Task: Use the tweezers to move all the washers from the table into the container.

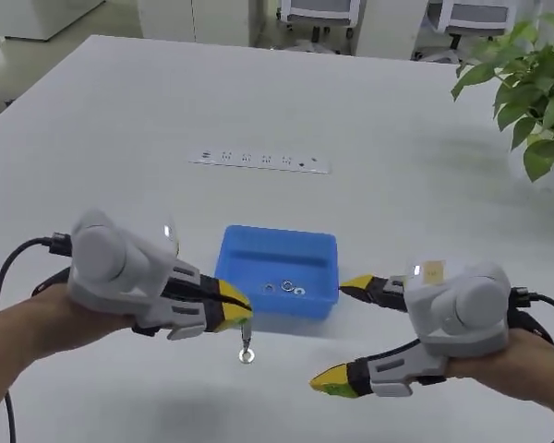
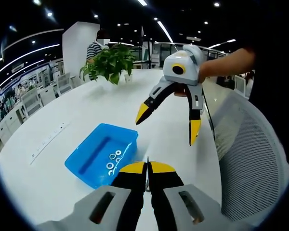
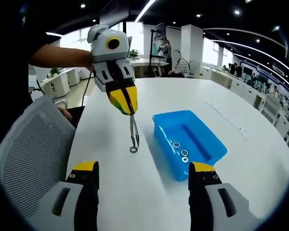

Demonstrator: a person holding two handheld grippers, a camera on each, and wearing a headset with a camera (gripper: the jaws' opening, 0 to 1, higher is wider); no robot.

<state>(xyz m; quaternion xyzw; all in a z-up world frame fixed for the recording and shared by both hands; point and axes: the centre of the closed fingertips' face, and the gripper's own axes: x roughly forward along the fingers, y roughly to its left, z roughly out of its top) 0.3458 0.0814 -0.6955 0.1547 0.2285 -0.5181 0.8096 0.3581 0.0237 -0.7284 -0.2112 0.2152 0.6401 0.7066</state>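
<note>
Left gripper point(image 1: 235, 307): fingers clenched on the tweezers point(image 1: 246, 334).
Right gripper point(image 1: 337, 332): fingers spread, holding nothing.
Washer point(image 1: 247, 356): at the tweezer tips, on the table point(image 1: 351, 138) just beside the blue container point(image 1: 277, 233).
Risk: a thin pinch could let the washer slip or flick away while it is lifted over the wall.

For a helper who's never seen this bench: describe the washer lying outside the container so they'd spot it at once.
On the table, find the blue container; beside its near wall, tweezers point down from the left claw. The washer sits at their tip, alone, unlike the other washers inside the container.
</note>
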